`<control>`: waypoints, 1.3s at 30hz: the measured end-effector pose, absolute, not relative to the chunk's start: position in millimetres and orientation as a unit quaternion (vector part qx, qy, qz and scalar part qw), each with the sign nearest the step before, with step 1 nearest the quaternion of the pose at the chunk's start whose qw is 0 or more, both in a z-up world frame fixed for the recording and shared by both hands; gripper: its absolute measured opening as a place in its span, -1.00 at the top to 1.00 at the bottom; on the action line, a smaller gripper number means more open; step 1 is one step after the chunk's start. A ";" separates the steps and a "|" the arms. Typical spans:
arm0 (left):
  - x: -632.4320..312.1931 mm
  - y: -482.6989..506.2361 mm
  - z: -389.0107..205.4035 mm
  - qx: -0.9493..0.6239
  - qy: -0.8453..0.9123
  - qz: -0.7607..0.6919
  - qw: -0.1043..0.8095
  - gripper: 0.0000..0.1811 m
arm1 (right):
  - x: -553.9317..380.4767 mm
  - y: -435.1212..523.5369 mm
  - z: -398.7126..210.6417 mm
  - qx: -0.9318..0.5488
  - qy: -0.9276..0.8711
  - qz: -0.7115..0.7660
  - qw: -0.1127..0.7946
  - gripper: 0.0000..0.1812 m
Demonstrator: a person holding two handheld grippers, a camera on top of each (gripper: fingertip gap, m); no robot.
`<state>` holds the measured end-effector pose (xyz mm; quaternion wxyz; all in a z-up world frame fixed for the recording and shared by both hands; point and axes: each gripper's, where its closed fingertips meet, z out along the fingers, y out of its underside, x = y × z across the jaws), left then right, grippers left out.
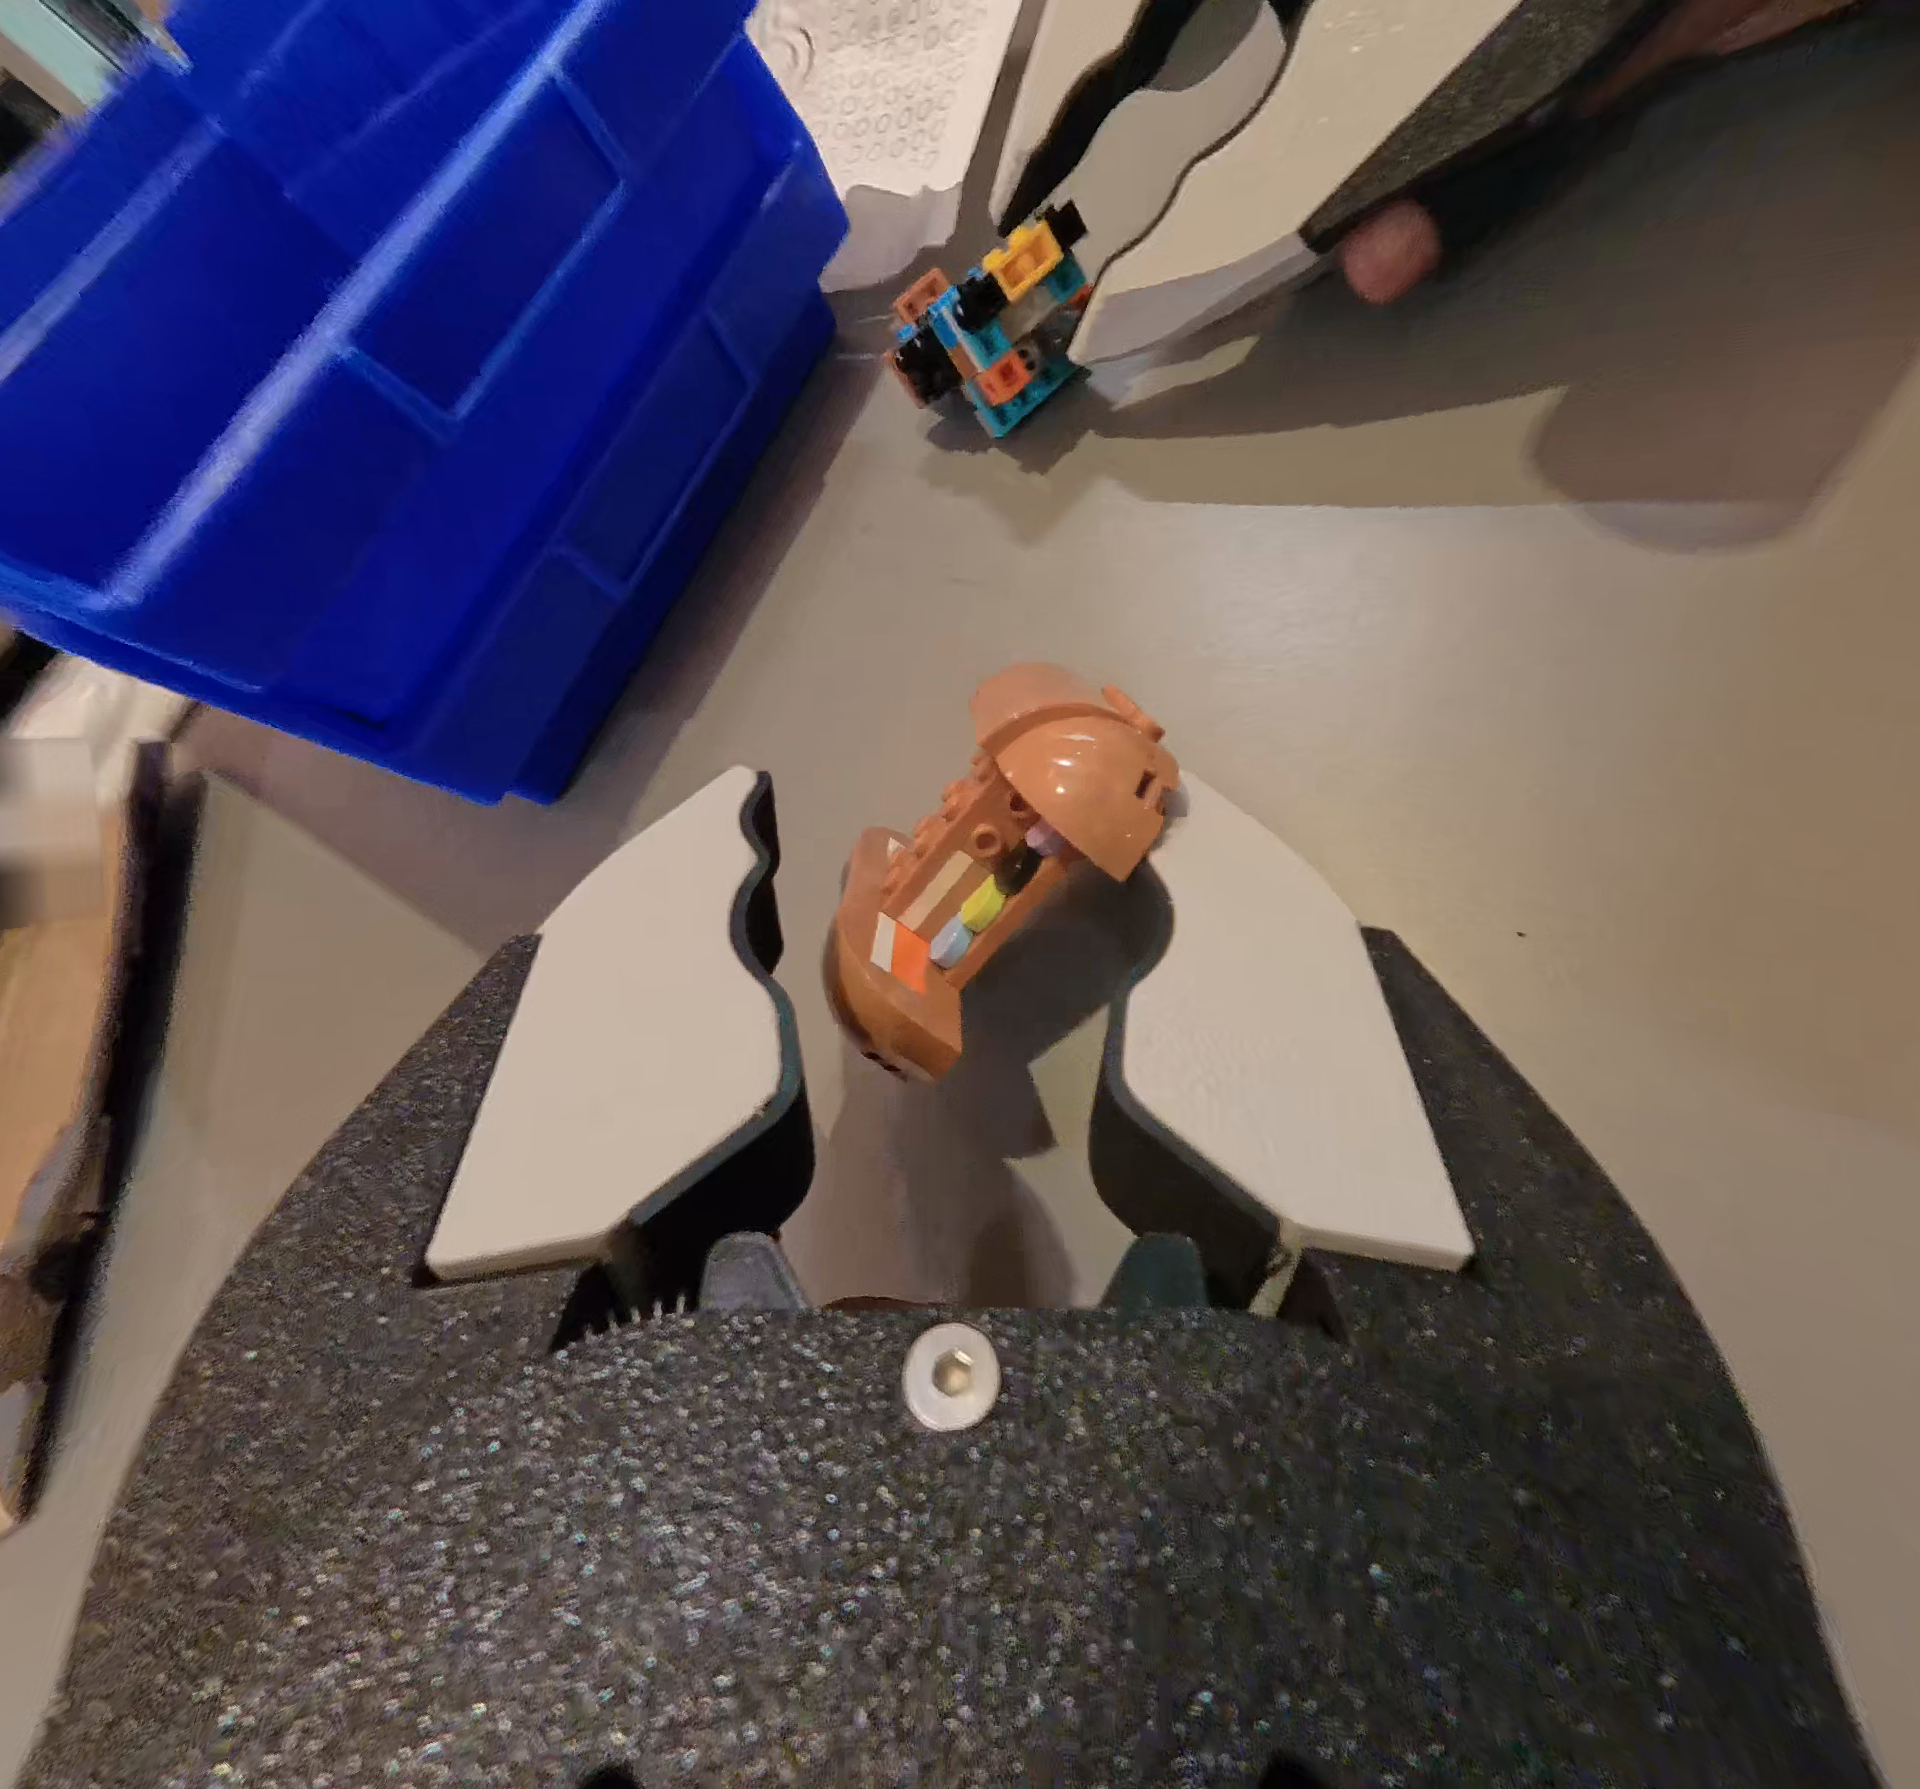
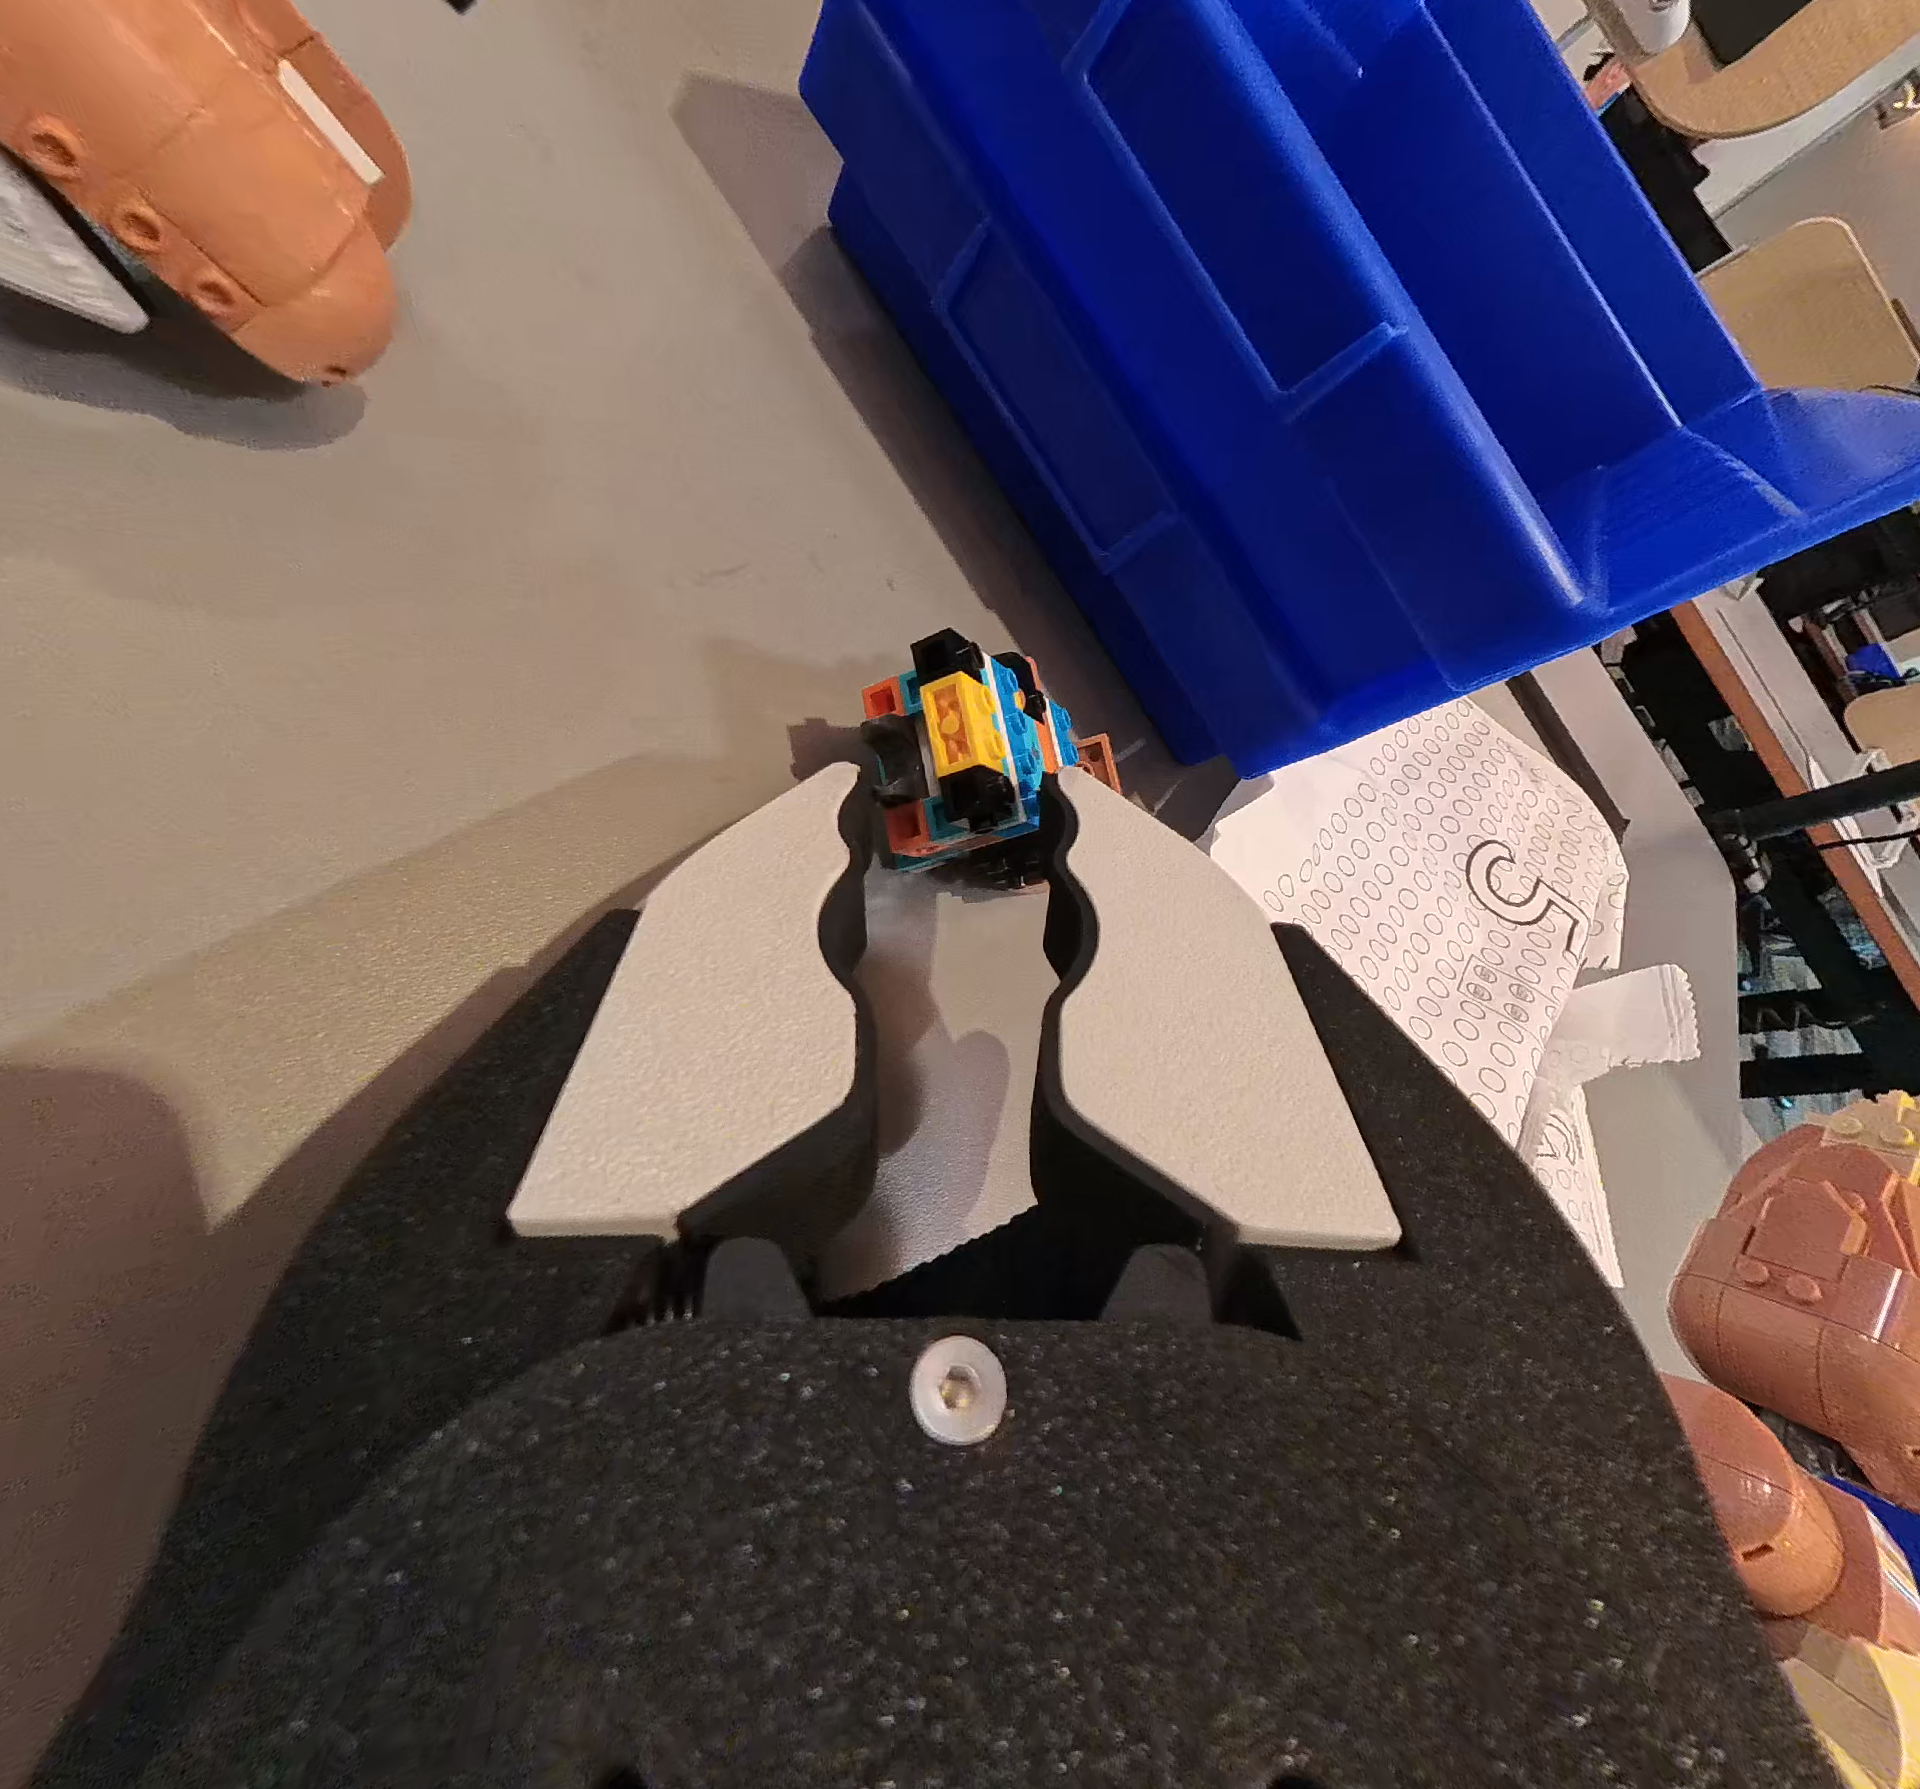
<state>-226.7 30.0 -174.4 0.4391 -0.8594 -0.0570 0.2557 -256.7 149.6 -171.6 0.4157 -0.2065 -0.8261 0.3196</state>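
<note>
A tan curved brick model [image 1: 997, 866] lies on the grey table [image 1: 1351, 752] between the fingers of my left gripper [image 1: 971, 804]. The gripper is open, and its right fingertip is at the model's rounded end. The model also shows in the right wrist view [image 2: 187, 129]. My right gripper [image 2: 956, 789] is closed on a small multicoloured brick block [image 2: 956, 752] that rests on the table, with one fingertip on each side. In the left wrist view the right gripper [image 1: 1049, 274] and the block [image 1: 987, 326] are at the upper right, next to the blue bin.
A large blue plastic bin [image 1: 416, 285] [image 2: 1299, 285] stands beside both models. A white printed paper bag [image 2: 1455, 908] [image 1: 894, 77] lies behind the block. More brown brick pieces [image 2: 1808, 1251] sit at the right. A person's finger [image 1: 1387, 253] shows on the right gripper's body. The left gripper's tips are roughly 12 cm from the right gripper's.
</note>
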 end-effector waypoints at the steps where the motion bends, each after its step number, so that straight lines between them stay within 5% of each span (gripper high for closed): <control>1: -223.2 28.5 -178.2 -0.869 -0.072 0.232 0.431 0.31 | -256.6 149.5 -171.6 -0.206 -0.826 0.319 0.416 0.66; 39: -177.5 10.0 -197.7 -0.922 -0.088 0.105 0.362 0.02 | -257.5 149.3 -171.9 -0.207 -0.825 0.316 0.421 0.67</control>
